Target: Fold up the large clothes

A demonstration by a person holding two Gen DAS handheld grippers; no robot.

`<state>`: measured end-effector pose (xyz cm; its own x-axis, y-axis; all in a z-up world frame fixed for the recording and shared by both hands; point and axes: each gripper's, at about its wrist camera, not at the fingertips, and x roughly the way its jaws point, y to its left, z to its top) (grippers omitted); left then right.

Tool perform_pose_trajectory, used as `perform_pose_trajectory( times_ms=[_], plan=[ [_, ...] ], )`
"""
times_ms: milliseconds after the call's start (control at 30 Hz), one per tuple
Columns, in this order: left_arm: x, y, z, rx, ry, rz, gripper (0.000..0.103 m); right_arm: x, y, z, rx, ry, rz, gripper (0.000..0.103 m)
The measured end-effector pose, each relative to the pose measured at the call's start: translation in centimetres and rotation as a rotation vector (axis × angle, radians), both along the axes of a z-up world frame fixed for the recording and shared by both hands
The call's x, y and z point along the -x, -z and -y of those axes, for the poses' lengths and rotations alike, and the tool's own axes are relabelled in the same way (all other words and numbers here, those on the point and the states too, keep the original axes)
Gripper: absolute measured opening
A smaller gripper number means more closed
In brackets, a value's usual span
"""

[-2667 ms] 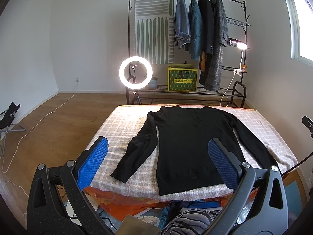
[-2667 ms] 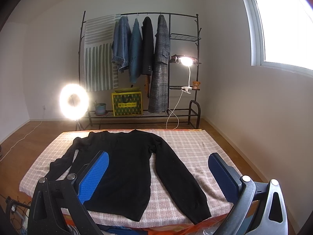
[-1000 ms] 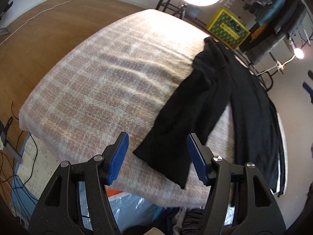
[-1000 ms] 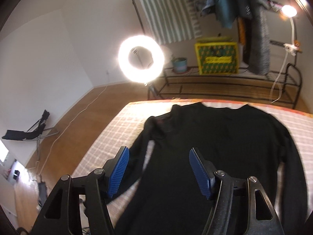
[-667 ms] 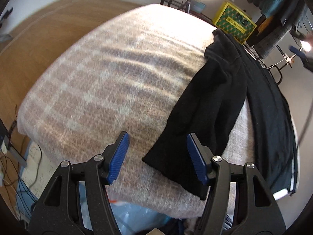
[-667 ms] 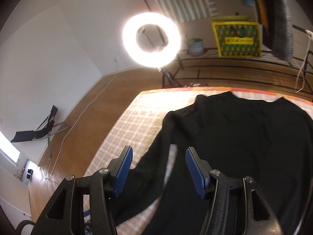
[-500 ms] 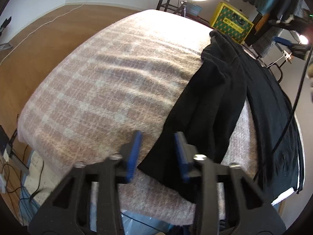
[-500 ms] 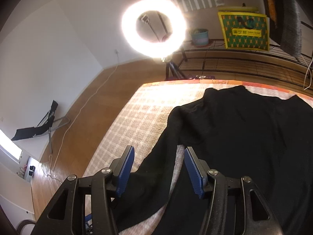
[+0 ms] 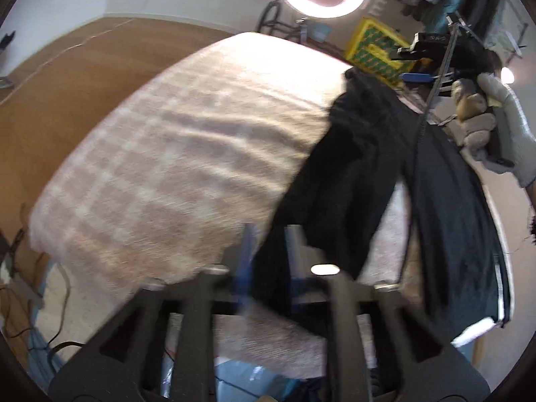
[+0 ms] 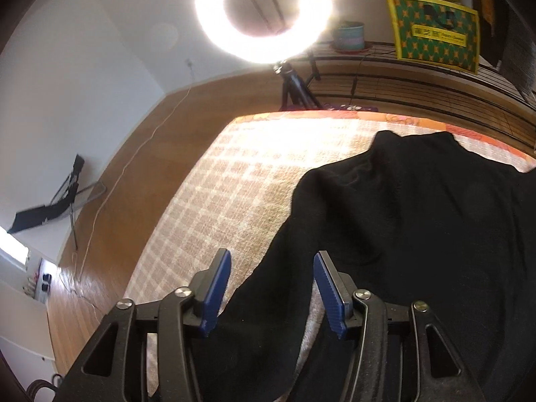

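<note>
A black long-sleeved sweater (image 9: 445,217) lies flat on the checked bed cover (image 9: 184,167). Its left sleeve (image 9: 351,167) runs down to my left gripper (image 9: 270,261). The picture is blurred there. The left jaws are opening, and the cuff fills the narrow gap and touches both blue pads. In the right wrist view my right gripper (image 10: 273,284) stands open low over the sweater (image 10: 418,217), with the upper sleeve lying under the gap between its pads. A gloved hand (image 9: 485,127) holds the right gripper (image 9: 412,63) above the shoulder in the left wrist view.
A lit ring light (image 10: 263,10) on a tripod stands behind the bed's far edge. A yellow crate (image 10: 435,37) sits on a rack with hanging clothes. A folding chair (image 10: 50,207) and cables lie on the wooden floor. Clutter sits below the bed's near edge (image 9: 234,368).
The left jaws have narrowed around the sleeve cuff. The right gripper has dropped and moved left toward the sweater's shoulder and sleeve, and has come into the left wrist view.
</note>
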<state>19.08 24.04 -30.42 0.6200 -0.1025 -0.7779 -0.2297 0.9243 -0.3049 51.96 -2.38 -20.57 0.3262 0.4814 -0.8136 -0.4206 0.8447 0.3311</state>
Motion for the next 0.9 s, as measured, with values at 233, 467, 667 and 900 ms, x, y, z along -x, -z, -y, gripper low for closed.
perform_pose_trajectory(
  times_ms=[233,467,667,900],
  plan=[
    [-0.3,1.9,0.6,-0.004,0.031,0.000,0.009,-1.9,2.0,-2.7,0.031,0.013,-0.040,0.058],
    [0.2,0.8,1.1,0.150,0.089,0.063,0.003,-3.7,4.1,-5.0,0.130,0.017,-0.066,0.052],
    [2.2,-1.6,1.5,0.211,0.102,0.126,0.003,-4.8,5.8,-5.9,0.235,0.011,-0.077,0.041],
    [2.8,-3.0,1.8,0.214,0.106,0.148,0.003,-5.7,6.8,-6.1,0.287,0.015,-0.079,0.012]
  ],
)
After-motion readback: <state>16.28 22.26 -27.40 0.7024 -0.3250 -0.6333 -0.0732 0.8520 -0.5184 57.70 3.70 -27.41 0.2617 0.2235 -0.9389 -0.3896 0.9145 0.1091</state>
